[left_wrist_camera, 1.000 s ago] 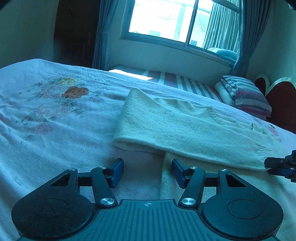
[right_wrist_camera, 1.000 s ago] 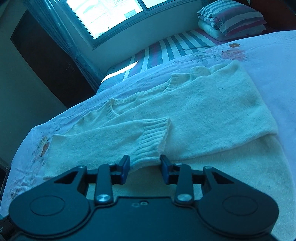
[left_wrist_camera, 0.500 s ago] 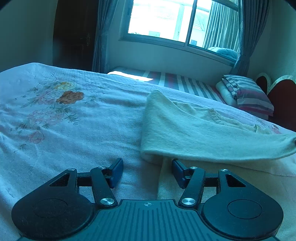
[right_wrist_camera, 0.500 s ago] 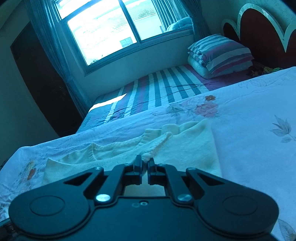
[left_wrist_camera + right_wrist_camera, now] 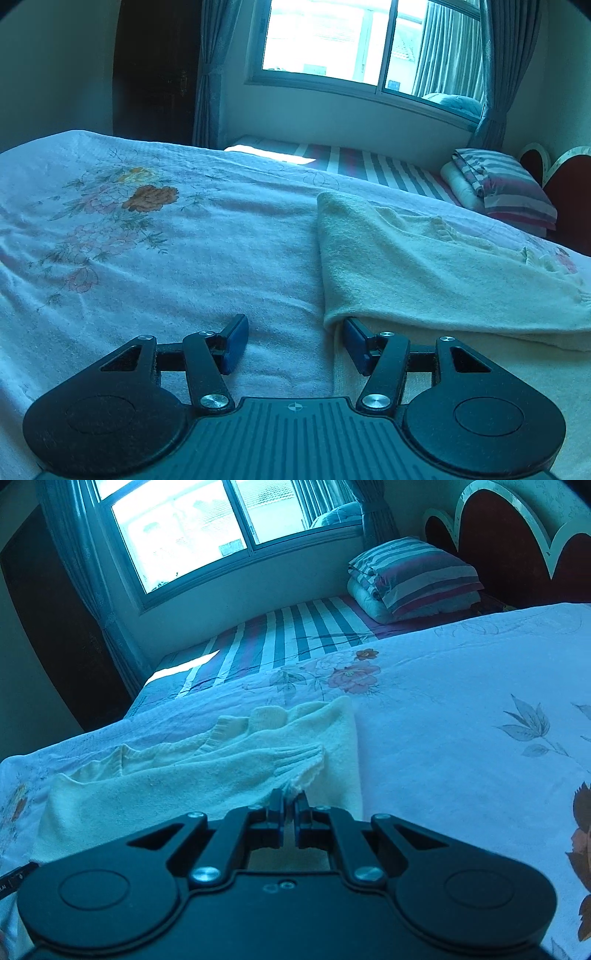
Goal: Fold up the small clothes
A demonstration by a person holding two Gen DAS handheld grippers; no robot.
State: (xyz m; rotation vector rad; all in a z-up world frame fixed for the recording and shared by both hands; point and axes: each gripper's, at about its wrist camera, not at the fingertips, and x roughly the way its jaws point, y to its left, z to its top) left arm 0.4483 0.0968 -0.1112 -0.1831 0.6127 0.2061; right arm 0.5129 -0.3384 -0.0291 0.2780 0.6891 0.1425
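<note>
Sweater (image 5: 424,280): cream knit, I see it lying on the floral bedspread (image 5: 155,266), sleeve folded across.
Right gripper (image 5: 289,805): I have it clamped on the sleeve cuff (image 5: 303,764).
Left gripper (image 5: 293,341): jaws apart, empty, at sweater's near-left edge.

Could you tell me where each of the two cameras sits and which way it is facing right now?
Left wrist: behind the open left tool, angled down across the floral bedspread at the cream sweater, toward the window.
Right wrist: behind the right tool, shut on the sweater's cuff, facing the striped pillow.
Shared: sweater, bedspread, window, pillow.
</note>
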